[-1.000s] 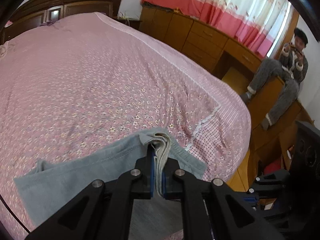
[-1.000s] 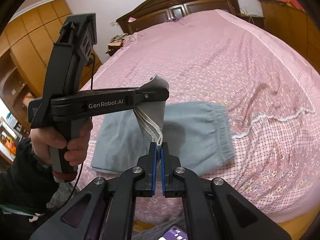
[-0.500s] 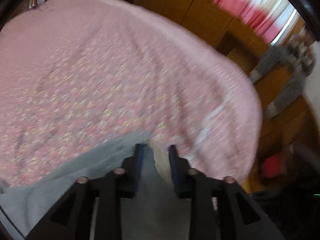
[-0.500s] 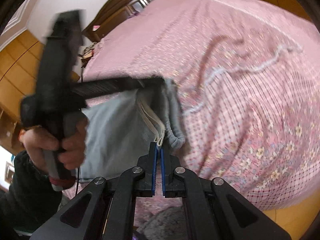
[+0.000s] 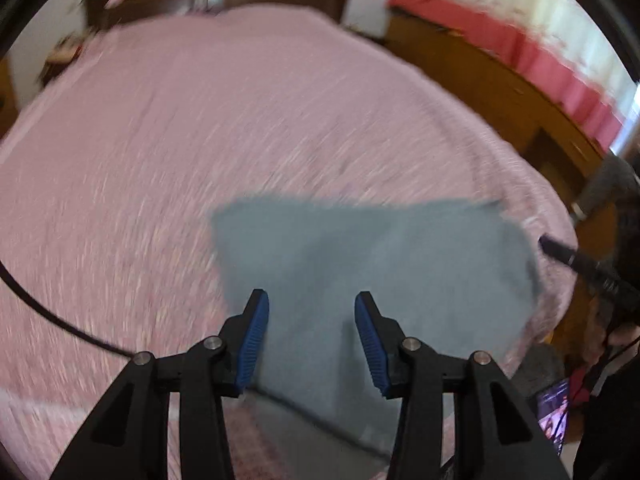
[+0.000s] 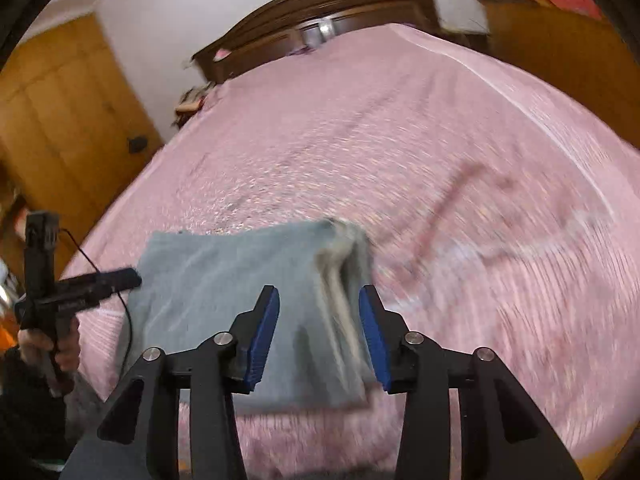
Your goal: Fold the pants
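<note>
The grey-blue pants lie folded into a rectangle near the foot edge of the pink bed. Above their near left part my left gripper has its jaws opening, with nothing pinched between the blue pads. In the right wrist view the pants show a stacked pale edge on their right side. My right gripper hovers just over that edge, its jaws opening too, pads off the cloth. The left gripper appears at the pants' left edge, held by a hand.
The floral pink bedspread runs back to a dark wooden headboard. Wooden cabinets under a red-and-white curtain line the right side. A wooden wardrobe stands at the left. A black cable crosses the bed.
Both grippers let go of the pants' edge and opened. The lifted edge dropped, so the pants now lie flat and folded. The left gripper swung left and down; the right moved slightly.
</note>
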Tool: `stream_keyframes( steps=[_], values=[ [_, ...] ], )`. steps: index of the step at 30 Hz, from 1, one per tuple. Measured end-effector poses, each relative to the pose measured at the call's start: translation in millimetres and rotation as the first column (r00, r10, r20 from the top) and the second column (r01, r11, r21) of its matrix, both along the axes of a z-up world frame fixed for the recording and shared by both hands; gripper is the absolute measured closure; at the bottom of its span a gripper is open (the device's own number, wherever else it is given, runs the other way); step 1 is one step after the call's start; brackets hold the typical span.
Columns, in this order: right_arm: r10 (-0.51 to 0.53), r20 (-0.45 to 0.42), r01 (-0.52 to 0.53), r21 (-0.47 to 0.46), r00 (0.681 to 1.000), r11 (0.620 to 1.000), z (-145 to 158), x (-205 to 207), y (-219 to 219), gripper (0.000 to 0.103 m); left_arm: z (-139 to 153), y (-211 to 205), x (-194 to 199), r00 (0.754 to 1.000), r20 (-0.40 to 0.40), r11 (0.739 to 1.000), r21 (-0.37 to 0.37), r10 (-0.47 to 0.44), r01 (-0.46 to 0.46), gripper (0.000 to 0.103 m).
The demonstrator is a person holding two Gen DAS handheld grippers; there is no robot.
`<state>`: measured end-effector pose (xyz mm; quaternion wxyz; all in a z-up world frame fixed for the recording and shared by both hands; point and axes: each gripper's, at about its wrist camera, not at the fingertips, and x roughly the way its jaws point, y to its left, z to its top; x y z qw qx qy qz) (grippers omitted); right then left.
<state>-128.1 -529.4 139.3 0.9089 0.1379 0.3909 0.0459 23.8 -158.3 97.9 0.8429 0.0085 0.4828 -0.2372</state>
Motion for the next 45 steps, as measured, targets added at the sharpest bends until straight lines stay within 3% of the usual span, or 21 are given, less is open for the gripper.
stream_keyframes(
  steps=[2,5,8,10,11,12,14,15,17,20,22,26,28,29,31,32,34,38,42,43,45],
  values=[
    [0.037,-0.038,-0.039,-0.068,0.999,0.997,-7.5,18.4,10.5,0.097,-17.8,8.4,0.7,0.999,-0.047,1.0,-0.007,0.028,-0.028,0.056],
    [0.016,-0.103,-0.031,-0.141,0.995,0.99,-22.9,32.8,10.7,0.099,-25.2,1.2,-9.1,1.0,0.01,0.997,0.082,-0.016,0.015,0.055],
    [-0.047,-0.12,0.044,-0.027,0.992,0.999,-32.0,31.7,-9.8,0.098,-22.0,6.7,-16.4,0.997,0.077,0.975,0.221,0.013,-0.03,0.049],
    [-0.069,-0.117,0.064,-0.039,0.991,0.997,-30.6,30.2,-10.1,0.092,-21.3,24.3,-19.1,0.995,0.078,0.966,0.247,0.064,-0.081,0.048],
    [-0.088,-0.117,0.079,-0.079,0.989,0.994,-26.5,28.7,-6.9,0.083,-17.8,39.4,-18.5,0.991,0.072,0.961,0.246,0.112,-0.126,0.048],
    [-0.111,-0.119,0.097,-0.115,0.987,0.989,-22.9,26.6,-5.3,0.067,-15.8,44.6,-16.6,0.986,0.072,0.953,0.256,0.149,-0.162,0.048],
    [-0.104,-0.107,0.086,-0.159,0.989,0.984,-13.0,23.9,4.6,0.062,-7.5,64.0,-8.2,0.966,0.062,0.929,0.263,0.252,-0.259,0.049],
    [-0.079,-0.1,0.062,-0.17,0.992,0.984,-9.7,23.9,13.2,0.061,-3.8,71.6,-4.6,0.96,0.048,0.928,0.244,0.277,-0.28,0.05],
    [-0.043,-0.107,0.014,-0.256,0.993,0.967,-4.0,27.6,34.0,0.061,7.2,77.5,-0.8,0.961,-0.003,0.954,0.128,0.275,-0.273,0.051],
    [0.016,-0.117,-0.052,-0.318,0.993,0.947,2.4,30.8,67.3,0.061,13.7,68.5,14.3,0.986,-0.058,0.982,-0.102,0.156,-0.161,0.051],
    [0.05,-0.125,-0.086,-0.307,0.991,0.948,2.6,31.6,86.1,0.061,3.8,60.5,30.8,0.988,-0.102,0.977,-0.167,0.114,-0.13,0.051],
    [0.13,-0.193,-0.171,-0.213,0.973,0.962,1.3,23.0,153.5,0.061,-45.6,37.6,87.6,0.97,-0.212,0.987,-0.078,0.121,-0.141,0.055],
    [0.177,-0.165,-0.213,-0.235,0.97,0.948,-0.7,11.3,199.5,0.061,-46.6,33.7,104.8,0.969,-0.212,0.985,-0.081,0.131,-0.151,0.055],
    [0.128,-0.199,-0.179,-0.265,0.972,0.948,-11.3,6.9,223.4,0.061,-45.3,32.4,111.4,0.968,-0.21,0.985,-0.073,0.136,-0.154,0.057],
    [0.108,-0.306,-0.178,-0.209,0.946,0.962,-39.2,6.3,247.7,0.063,-44.3,32.8,119.2,0.966,-0.215,0.987,-0.04,0.143,-0.155,0.062],
    [0.099,-0.334,-0.173,-0.202,0.937,0.964,-54.7,3.4,258.8,0.063,-44.7,35.3,120.3,0.964,-0.229,0.988,-0.046,0.132,-0.146,0.062],
    [0.059,-0.284,-0.15,-0.311,0.957,0.939,-59.9,-9.1,273.1,0.063,-38.3,49.4,107.9,0.967,-0.227,0.987,-0.084,0.114,-0.136,0.063],
    [0.069,-0.28,-0.16,-0.316,0.957,0.935,-55.0,-24.3,276.0,0.063,-25.2,92.4,65.6,0.976,-0.211,0.979,-0.184,0.044,-0.084,0.064],
    [0.167,-0.199,-0.239,-0.426,0.966,0.873,-51.3,-48.6,304.8,0.061,-28.1,101.0,38.9,0.976,-0.215,0.978,-0.21,-0.031,-0.015,0.064],
    [0.186,-0.173,-0.247,-0.476,0.967,0.844,-51.0,-54.5,313.8,0.058,-30.7,101.8,37.6,0.974,-0.219,0.974,-0.227,-0.049,-0.002,0.064],
    [0.248,-0.13,-0.275,-0.609,0.96,0.745,-55.4,-63.0,337.8,0.051,-37.1,103.8,39.3,0.965,-0.245,0.957,-0.291,-0.091,0.016,0.063]
  ],
)
